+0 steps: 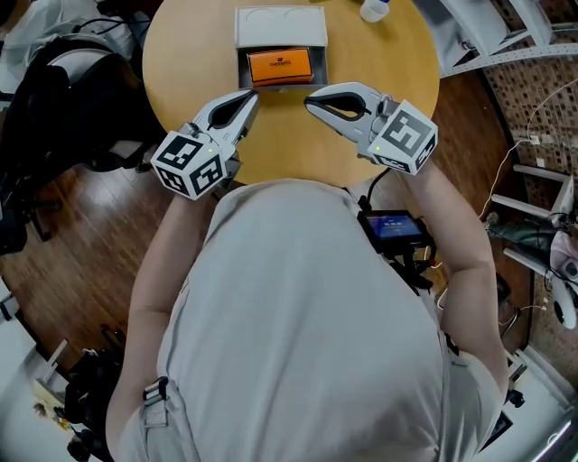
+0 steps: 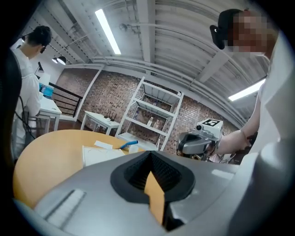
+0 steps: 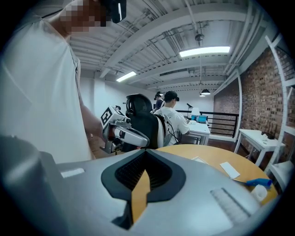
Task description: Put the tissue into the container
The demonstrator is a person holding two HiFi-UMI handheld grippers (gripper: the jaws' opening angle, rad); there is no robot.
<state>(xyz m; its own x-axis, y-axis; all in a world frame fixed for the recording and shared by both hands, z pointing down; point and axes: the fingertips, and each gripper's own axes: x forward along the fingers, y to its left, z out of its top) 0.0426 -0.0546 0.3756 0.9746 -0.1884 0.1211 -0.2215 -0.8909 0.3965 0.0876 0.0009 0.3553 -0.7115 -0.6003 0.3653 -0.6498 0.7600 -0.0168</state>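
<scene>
An orange tissue pack (image 1: 280, 66) lies inside a grey container (image 1: 318, 68) at the far side of the round wooden table (image 1: 181, 54). The container's white lid (image 1: 280, 25) stands open behind it. My left gripper (image 1: 251, 96) hovers just in front of the container's left corner, shut and empty. At the right corner my right gripper (image 1: 310, 101) is likewise shut with nothing in it. The two tips point toward each other, a short gap apart. In the left gripper view the shut jaws (image 2: 154, 184) face the right gripper (image 2: 200, 138). The right gripper view shows its shut jaws (image 3: 140, 184) facing the left gripper (image 3: 120, 129).
A white bottle (image 1: 373, 9) stands at the table's far right edge. A black chair (image 1: 54, 99) is left of the table and a metal shelf frame (image 1: 506, 45) is at the right. A seated person (image 3: 173, 115) works at a desk behind.
</scene>
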